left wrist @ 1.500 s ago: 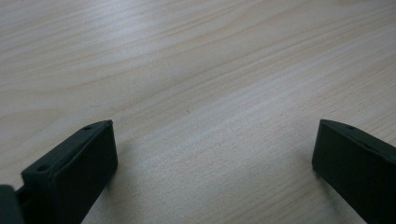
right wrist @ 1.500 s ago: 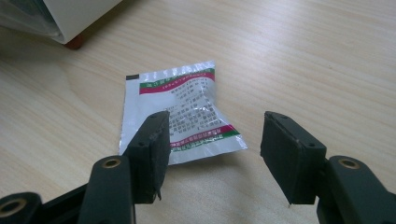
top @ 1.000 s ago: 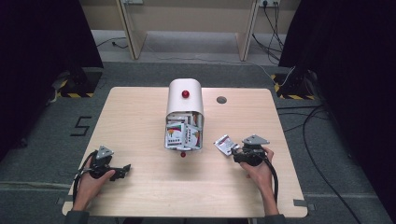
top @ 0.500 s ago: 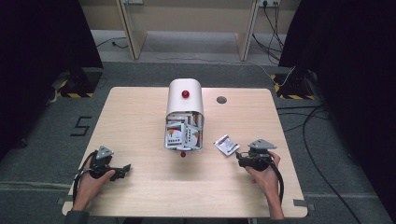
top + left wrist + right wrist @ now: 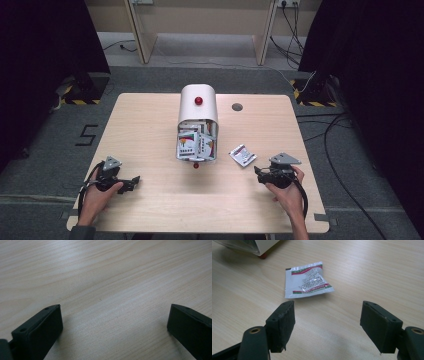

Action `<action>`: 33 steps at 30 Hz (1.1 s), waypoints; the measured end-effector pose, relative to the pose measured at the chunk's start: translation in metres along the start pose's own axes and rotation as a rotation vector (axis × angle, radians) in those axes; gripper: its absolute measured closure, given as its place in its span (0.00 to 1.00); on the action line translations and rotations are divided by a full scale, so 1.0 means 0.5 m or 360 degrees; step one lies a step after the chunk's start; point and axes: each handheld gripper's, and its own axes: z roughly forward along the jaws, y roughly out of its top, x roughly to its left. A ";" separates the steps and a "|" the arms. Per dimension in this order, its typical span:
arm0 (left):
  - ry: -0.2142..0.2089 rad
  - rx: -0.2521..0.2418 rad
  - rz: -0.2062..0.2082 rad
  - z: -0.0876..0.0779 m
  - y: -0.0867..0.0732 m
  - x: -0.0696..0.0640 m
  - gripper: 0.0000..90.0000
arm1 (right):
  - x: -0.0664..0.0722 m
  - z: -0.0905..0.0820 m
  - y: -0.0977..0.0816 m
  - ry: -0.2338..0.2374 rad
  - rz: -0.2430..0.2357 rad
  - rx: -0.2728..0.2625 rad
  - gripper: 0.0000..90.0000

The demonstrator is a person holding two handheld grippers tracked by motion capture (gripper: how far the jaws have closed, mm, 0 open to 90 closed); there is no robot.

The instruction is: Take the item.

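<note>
This looks like a lab or recording studio set up for data capture rather than a home. A lone pale wooden table (image 5: 150, 130) stands on grey carpet (image 5: 160, 80) between black curtains (image 5: 45, 55), with yellow-and-black hazard tape (image 5: 75, 101) on the stand bases. Loose cables (image 5: 335, 130) run across the floor to wall sockets (image 5: 286, 3), and a "5" (image 5: 88, 135) is marked on the carpet.

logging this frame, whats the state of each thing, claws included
left claw: open, empty, low over bare table
right claw: open, empty, pointed at the packet
packet: lying loose on the table, slightly curled, apart from the bin
white bin: tipped on its side, mouth toward the person, packets inside
</note>
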 end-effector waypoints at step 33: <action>0.0000 0.0000 0.0000 0.000 0.000 0.000 0.00 | 0.019 -0.054 -0.070 0.0068 0.0023 0.0018 0.25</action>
